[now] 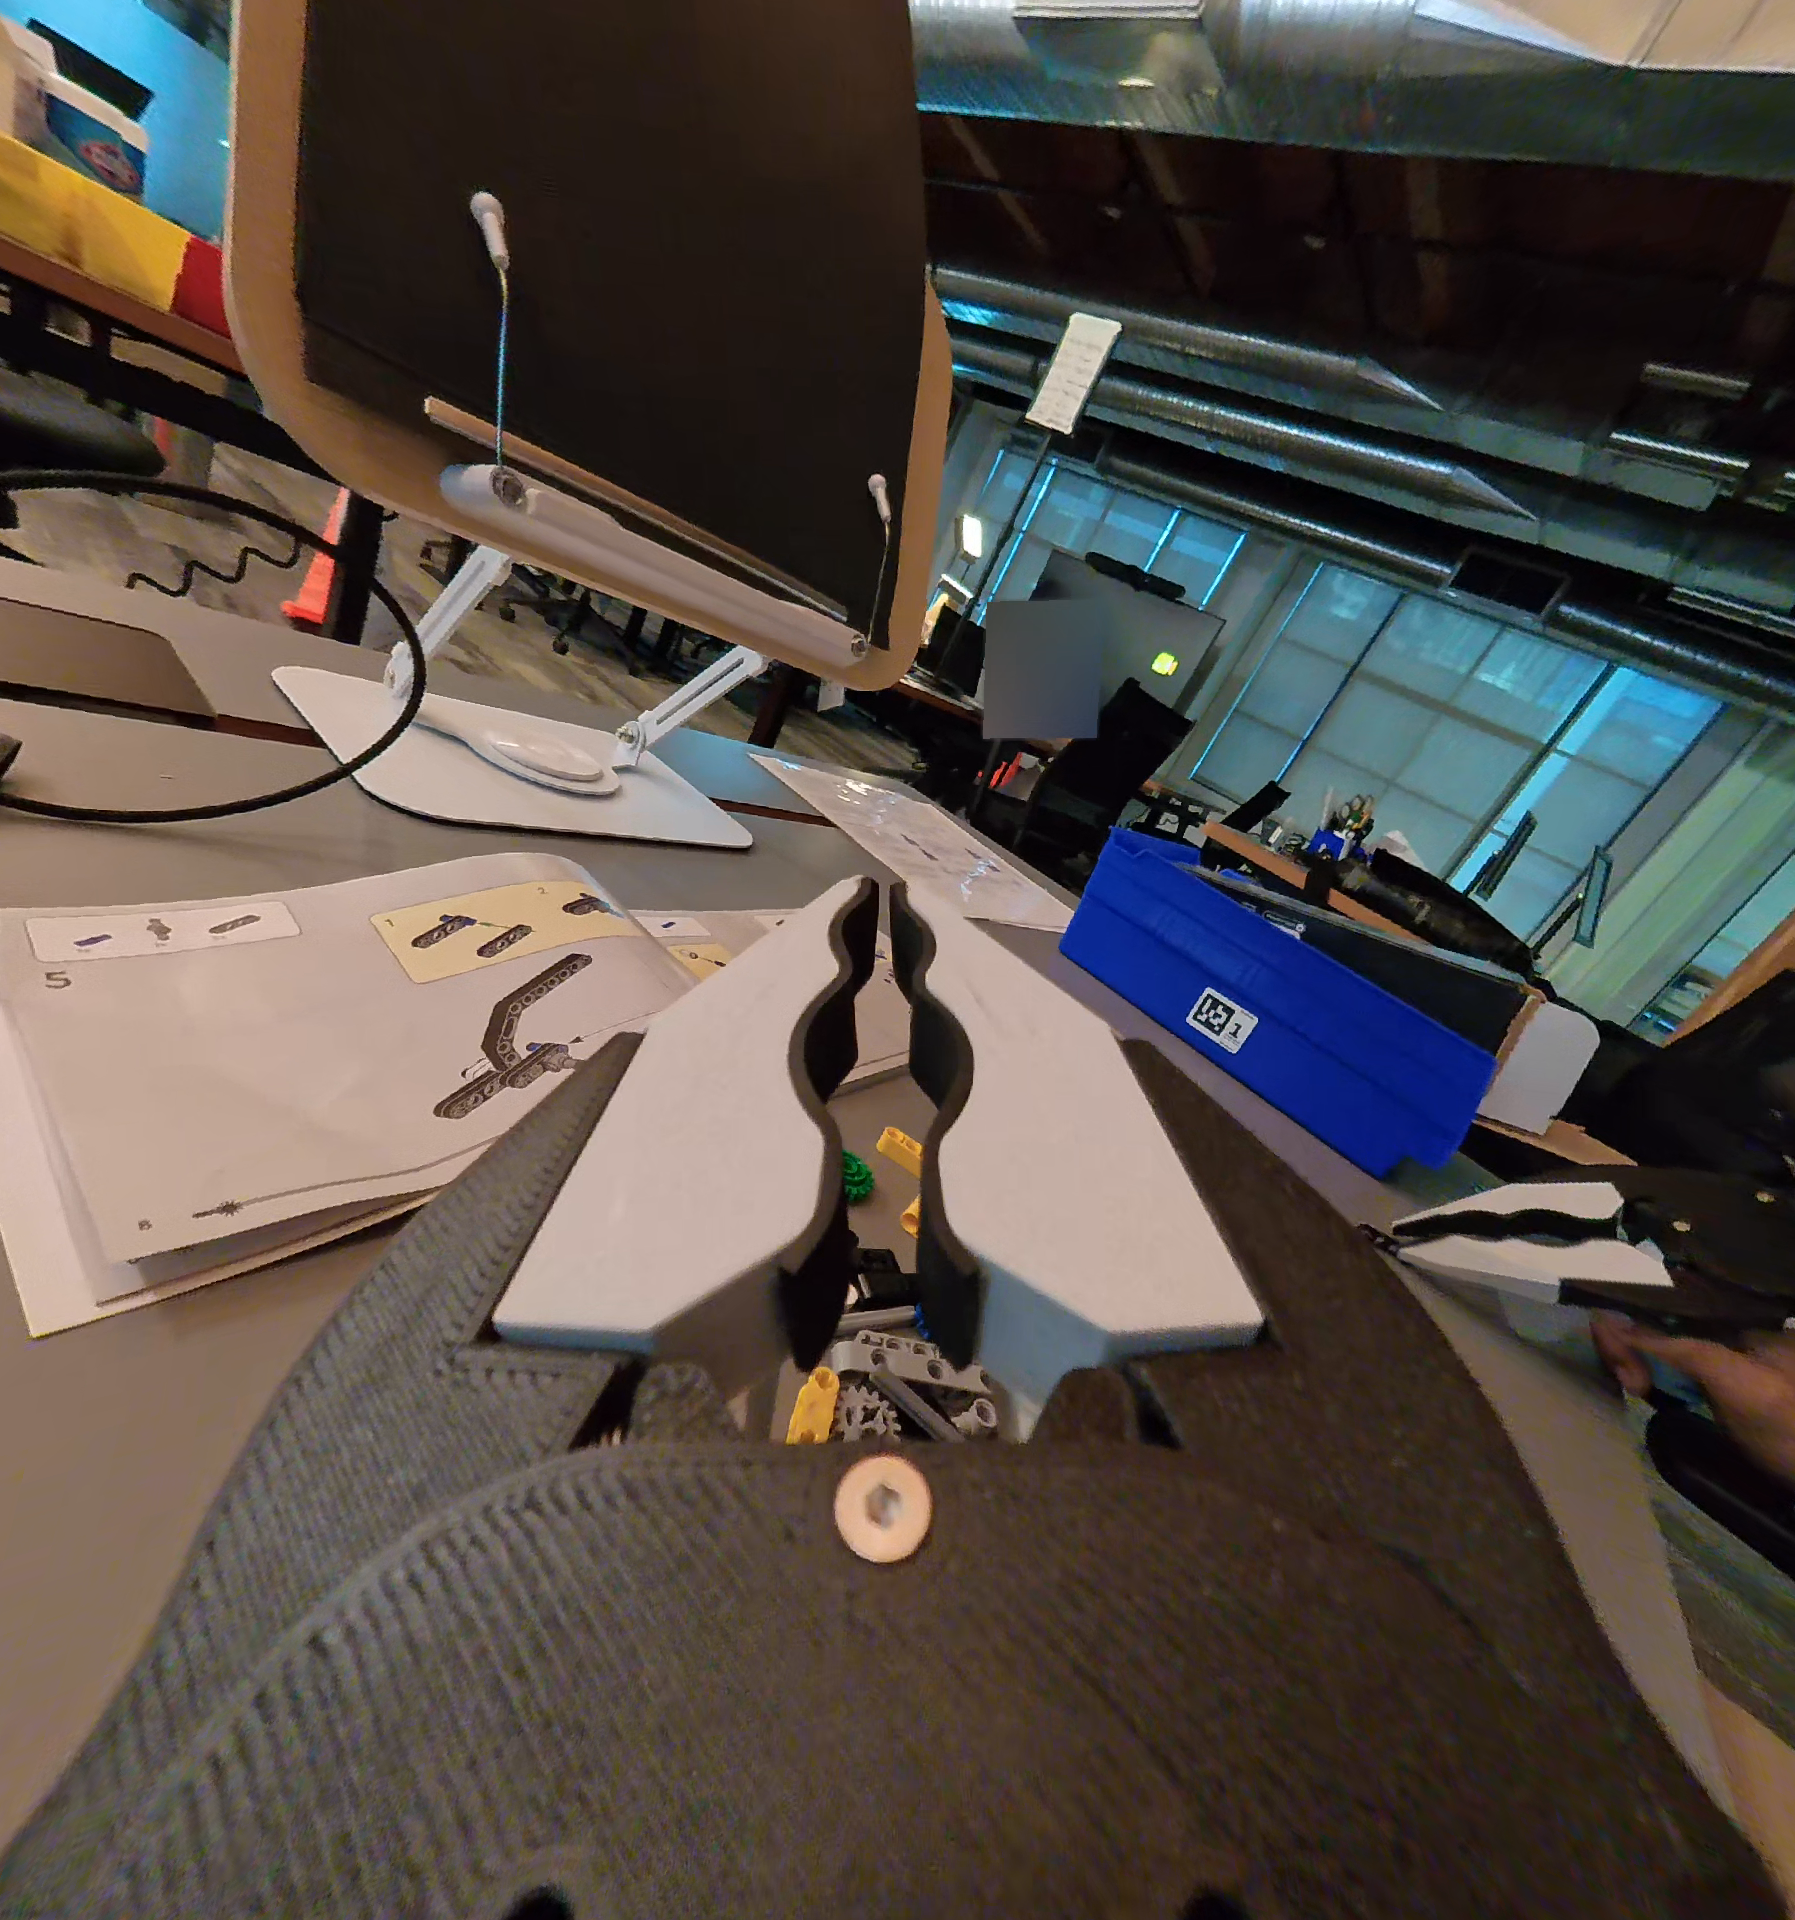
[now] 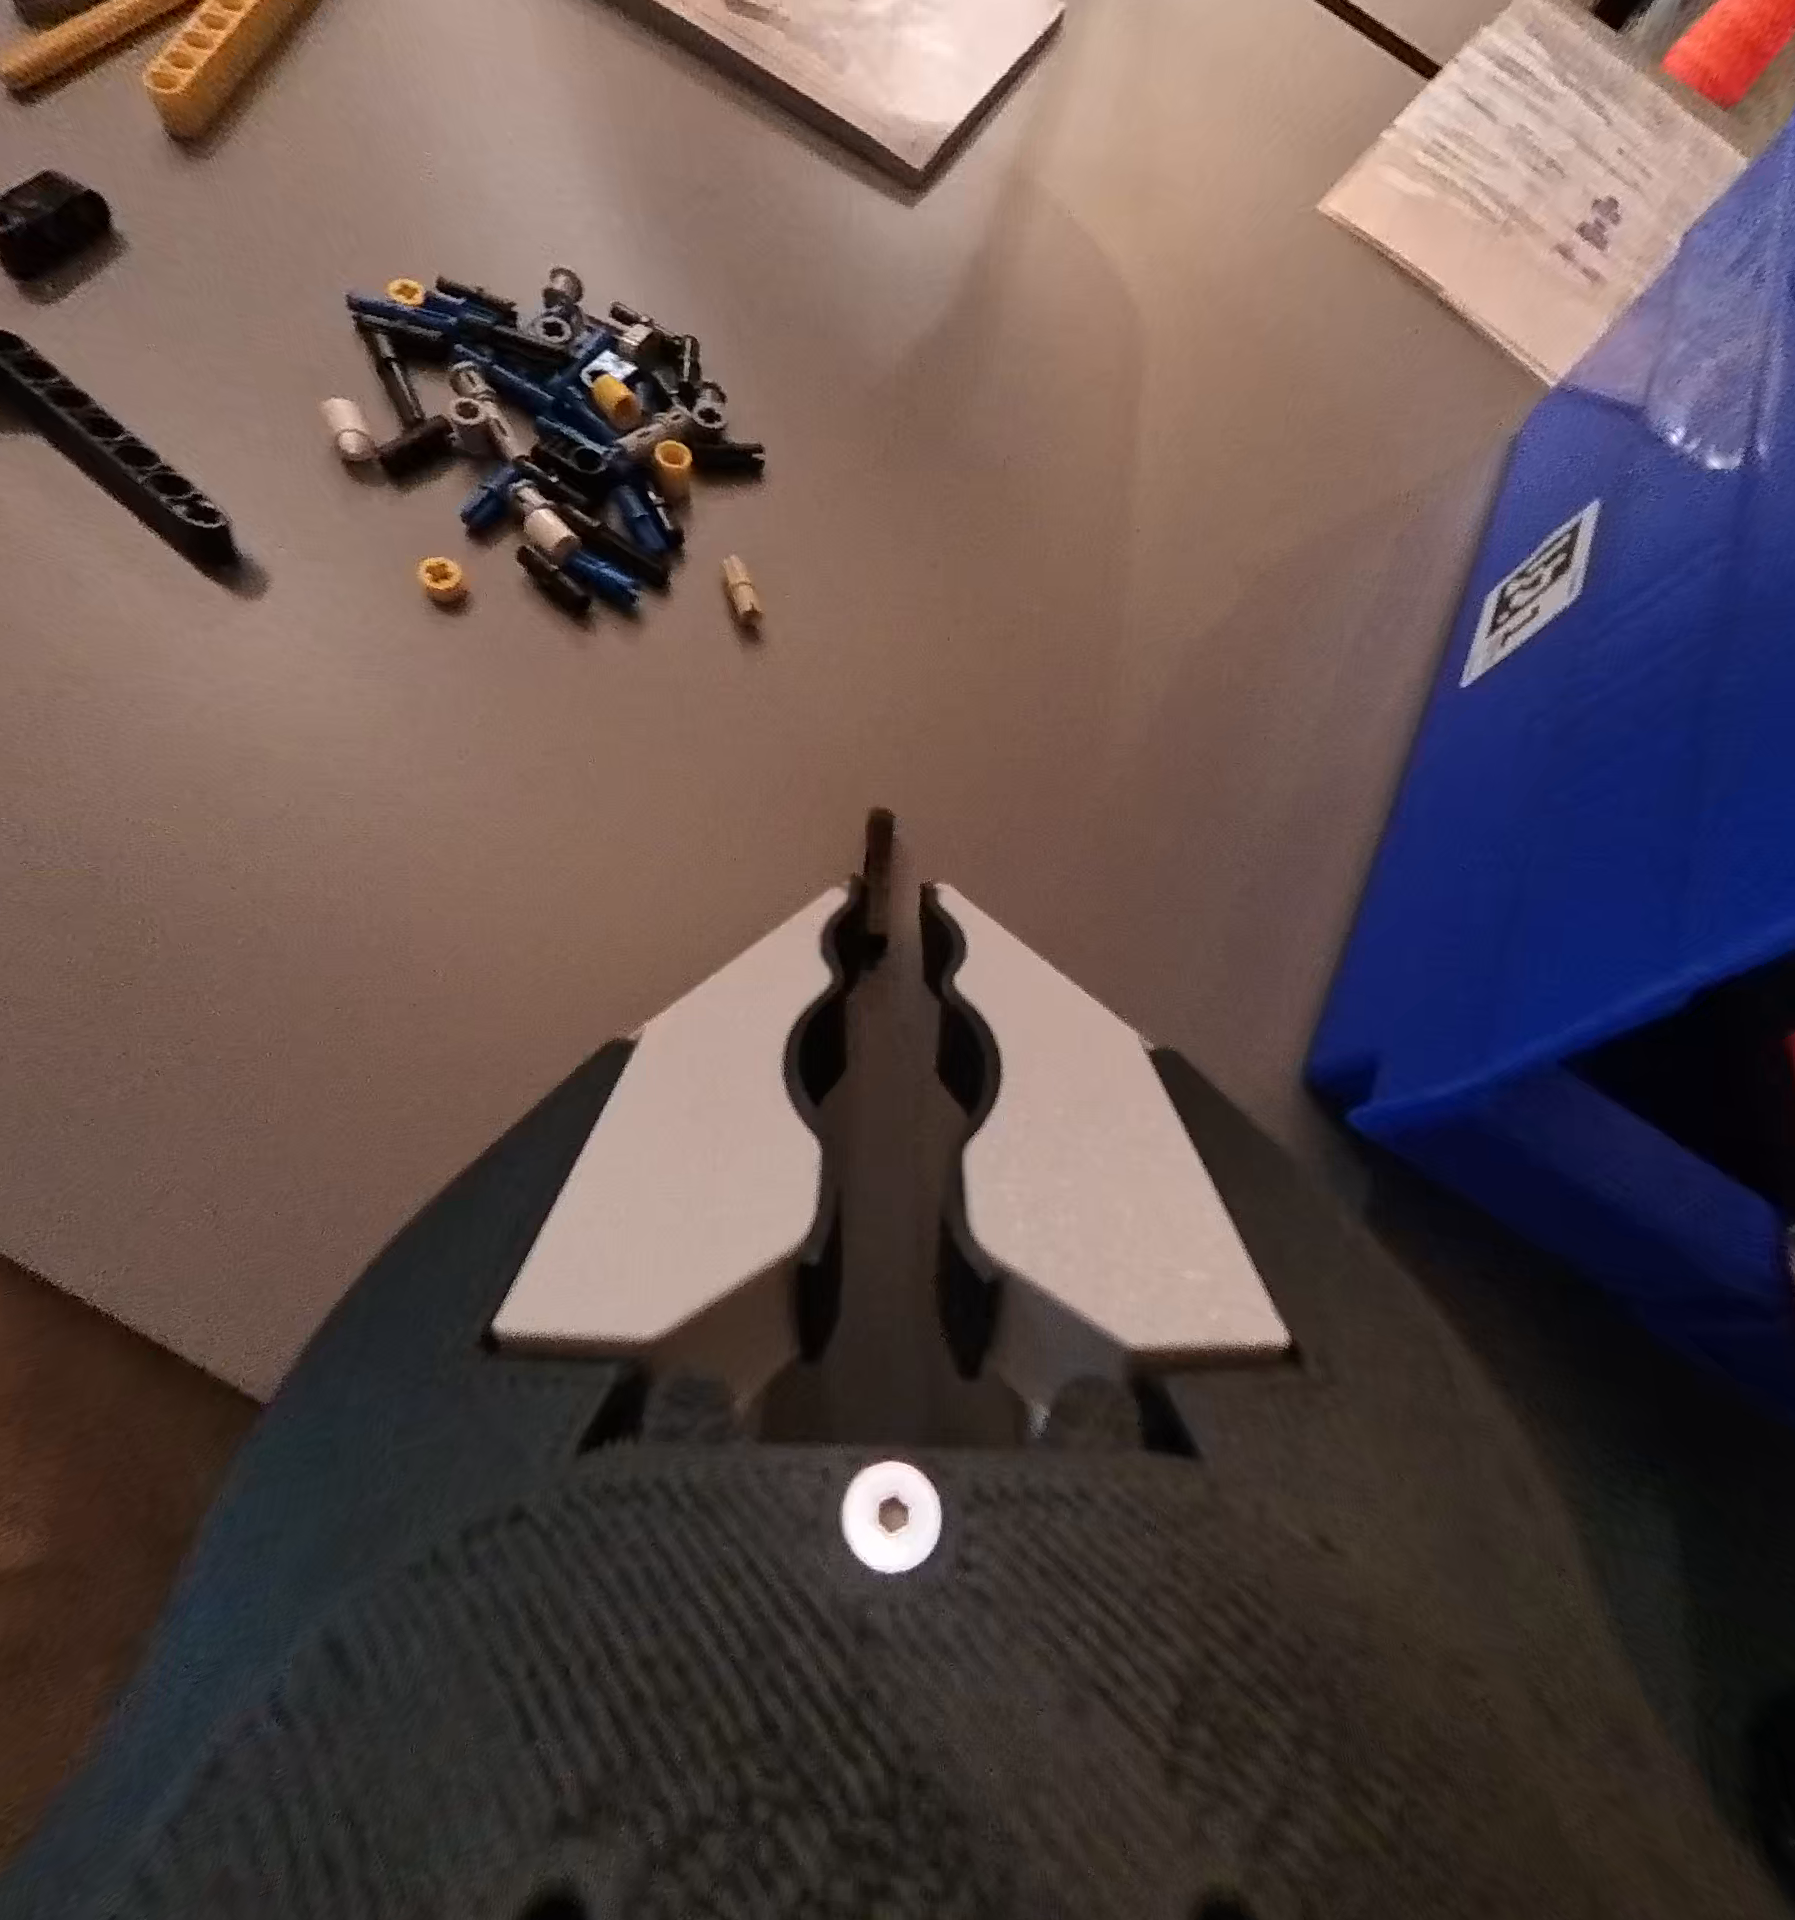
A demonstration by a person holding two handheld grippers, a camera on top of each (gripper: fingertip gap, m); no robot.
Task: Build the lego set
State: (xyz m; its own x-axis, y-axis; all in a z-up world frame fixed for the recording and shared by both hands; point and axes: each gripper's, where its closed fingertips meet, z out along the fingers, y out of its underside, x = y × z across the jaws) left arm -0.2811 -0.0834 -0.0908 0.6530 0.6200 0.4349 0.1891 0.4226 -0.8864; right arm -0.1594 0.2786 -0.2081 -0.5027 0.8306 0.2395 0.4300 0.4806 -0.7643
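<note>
The right gripper (image 2: 888, 888) has its jaws clenched on a thin black pin (image 2: 880, 862) whose long axis points straight ahead, with the black bent beam (image 2: 93, 436) well off up-left on the tabletop (image 2: 976, 644), while the left gripper's (image 1: 882, 894) jaws, nearly closed, grasp nothing.

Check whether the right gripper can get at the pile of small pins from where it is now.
Probably not yet: the table between is bare, but the right gripper already holds a thin dark pin.
</note>
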